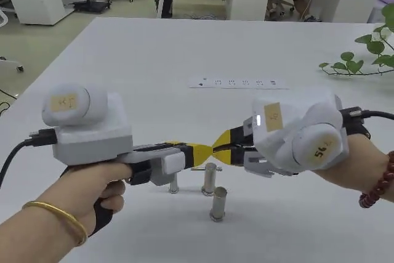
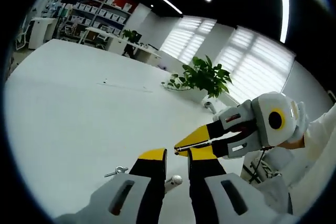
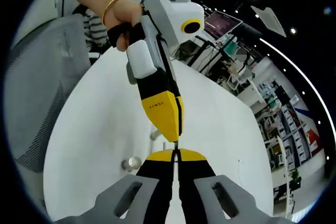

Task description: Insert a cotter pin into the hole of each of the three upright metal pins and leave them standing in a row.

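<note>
The broad white worktop (image 1: pixel 154 47) carries everything. Above the middle of its near edge, the white-bodied left gripper (image 1: pixel 208 149) and right gripper (image 3: pixel 176 153) meet tip to tip, both with black-and-yellow jaws. The left gripper's jaws stand slightly apart, with the table showing through the gap. The right gripper's jaws are pressed together, and anything between them is too small to make out. A leafy green plant (image 1: pixel 369 53) hangs over the right edge. A flat white power strip (image 1: pixel 237 82) lies towards the middle. Three short upright steel pins (image 1: pixel 218 204) stand near the near edge, under the tips. A thin metal cotter pin (image 1: pixel 198 168) sticks out sideways near the middle one's top.
</note>
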Action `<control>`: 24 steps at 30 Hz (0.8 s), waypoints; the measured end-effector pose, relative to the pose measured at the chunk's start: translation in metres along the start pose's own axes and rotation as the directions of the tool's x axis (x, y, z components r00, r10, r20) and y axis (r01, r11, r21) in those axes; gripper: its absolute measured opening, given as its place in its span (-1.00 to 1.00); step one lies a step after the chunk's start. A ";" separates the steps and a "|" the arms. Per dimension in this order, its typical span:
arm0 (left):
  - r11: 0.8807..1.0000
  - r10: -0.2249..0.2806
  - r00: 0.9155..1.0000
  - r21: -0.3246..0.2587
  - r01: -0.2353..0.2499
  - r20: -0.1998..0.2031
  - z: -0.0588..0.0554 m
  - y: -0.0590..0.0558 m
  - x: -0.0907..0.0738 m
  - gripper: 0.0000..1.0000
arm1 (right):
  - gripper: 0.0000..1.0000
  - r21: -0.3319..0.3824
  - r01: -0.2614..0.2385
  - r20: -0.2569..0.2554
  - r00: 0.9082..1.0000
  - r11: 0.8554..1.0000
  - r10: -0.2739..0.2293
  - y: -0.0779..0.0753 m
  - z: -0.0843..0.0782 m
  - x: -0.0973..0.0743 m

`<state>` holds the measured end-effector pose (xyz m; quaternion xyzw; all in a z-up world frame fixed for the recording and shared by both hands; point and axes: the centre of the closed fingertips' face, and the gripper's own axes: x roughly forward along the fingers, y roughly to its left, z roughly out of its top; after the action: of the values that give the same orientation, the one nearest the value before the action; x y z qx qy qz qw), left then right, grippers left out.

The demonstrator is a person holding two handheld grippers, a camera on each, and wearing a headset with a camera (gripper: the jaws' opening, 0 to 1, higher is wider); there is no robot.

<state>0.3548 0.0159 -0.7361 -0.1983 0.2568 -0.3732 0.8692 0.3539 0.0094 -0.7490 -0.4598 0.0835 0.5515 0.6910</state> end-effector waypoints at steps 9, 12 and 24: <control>1.000 -0.004 1.000 -0.029 0.004 0.001 -0.001 -0.002 0.000 -0.96 | -0.96 0.004 0.005 0.012 1.000 1.000 -0.005 0.000 0.006 -0.002; 0.998 -0.006 1.000 -0.056 0.006 0.001 -0.001 -0.001 0.000 -0.96 | -0.96 -0.003 0.008 0.009 1.000 1.000 -0.008 0.000 0.006 -0.002; 1.000 -0.018 1.000 0.024 0.018 0.011 0.000 -0.002 -0.004 -1.00 | -0.93 0.047 -0.006 0.034 0.999 0.999 0.005 0.001 0.011 -0.002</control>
<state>0.3512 0.0177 -0.7340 -0.1924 0.2458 -0.3828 0.8695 0.3477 0.0157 -0.7426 -0.4335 0.0860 0.5591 0.7015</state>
